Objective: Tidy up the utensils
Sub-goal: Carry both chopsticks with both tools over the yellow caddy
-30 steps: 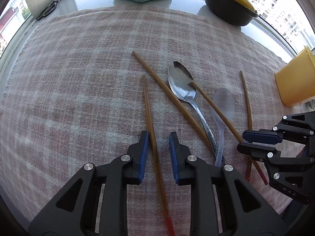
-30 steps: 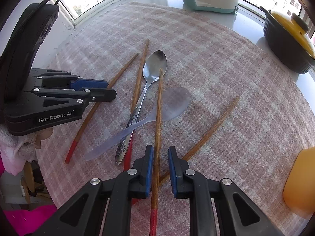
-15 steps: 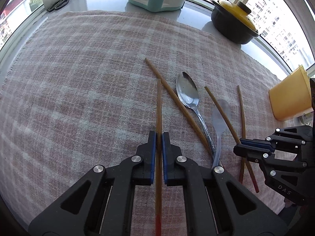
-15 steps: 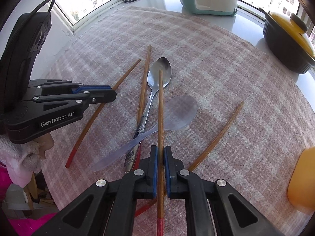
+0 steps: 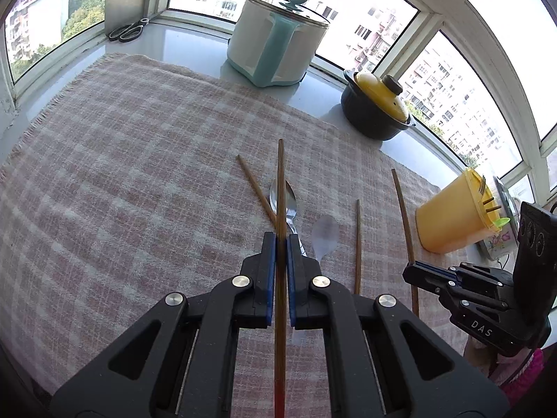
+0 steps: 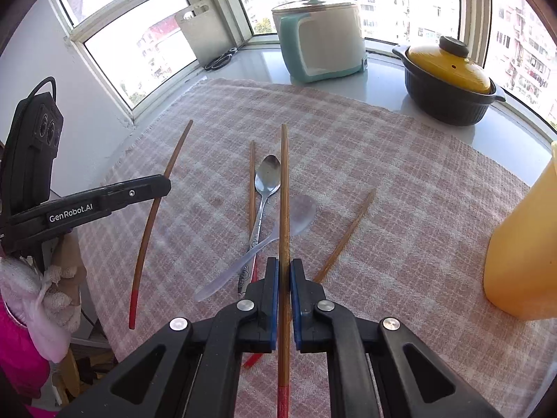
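My left gripper [image 5: 281, 237] is shut on a wooden chopstick [image 5: 280, 181] with a red end, held up off the checked cloth [image 5: 122, 174]. My right gripper [image 6: 284, 263] is shut on a second red-ended chopstick [image 6: 284, 191], also lifted. Each gripper shows in the other's view: the right gripper [image 5: 411, 267] and the left gripper [image 6: 166, 184]. On the cloth lie a metal spoon [image 6: 267, 177], a clear plastic spoon [image 6: 299, 216] and two more chopsticks [image 6: 251, 184] [image 6: 348, 237]. A yellow utensil holder [image 5: 452, 216] stands at the right.
A white and teal cooker [image 5: 275, 45] and a dark pot with a yellow lid [image 5: 376, 108] stand on the sill behind the cloth. Scissors [image 5: 127, 29] lie at the far left corner. A gloved hand [image 6: 52, 289] with a pink sleeve holds the left gripper.
Both grippers went from open around a chopstick to shut on it. Both have since risen and tilted up, lifting their chopsticks off the cloth.
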A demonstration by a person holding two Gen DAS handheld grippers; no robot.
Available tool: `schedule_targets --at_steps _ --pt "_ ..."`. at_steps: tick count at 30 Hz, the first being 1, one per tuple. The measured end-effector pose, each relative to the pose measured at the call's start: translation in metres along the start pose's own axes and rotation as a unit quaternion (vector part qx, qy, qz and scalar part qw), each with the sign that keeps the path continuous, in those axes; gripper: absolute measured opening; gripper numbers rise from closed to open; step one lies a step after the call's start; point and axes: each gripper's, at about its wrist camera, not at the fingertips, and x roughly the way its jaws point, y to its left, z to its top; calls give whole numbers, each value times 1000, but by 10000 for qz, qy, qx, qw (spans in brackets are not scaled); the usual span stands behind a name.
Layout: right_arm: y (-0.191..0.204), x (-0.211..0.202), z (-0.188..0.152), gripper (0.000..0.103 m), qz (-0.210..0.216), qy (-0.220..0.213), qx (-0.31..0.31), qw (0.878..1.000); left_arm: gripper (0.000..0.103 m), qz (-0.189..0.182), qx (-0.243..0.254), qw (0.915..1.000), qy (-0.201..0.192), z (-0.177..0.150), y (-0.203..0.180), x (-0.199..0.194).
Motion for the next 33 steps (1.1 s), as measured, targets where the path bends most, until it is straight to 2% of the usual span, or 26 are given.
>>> schedule_targets --at_steps 7,16,26,33 --pt "-11 -45 -4 4 -118 -597 331 9976 4 -378 174 9989 -219 4 -36 -19" --pt "-31 -112 -11 4 -264 -1242 547 9904 4 -861 551 9935 -509 22 -96 -34" --pt "-77 -172 -21 4 -651 -1751 860 9786 4 -1179 879 9868 -677 47 -159 -23" --pt "-105 -196 -16 4 -874 -1971 953 9718 4 -1376 1068 9818 -760 72 -200 -10"
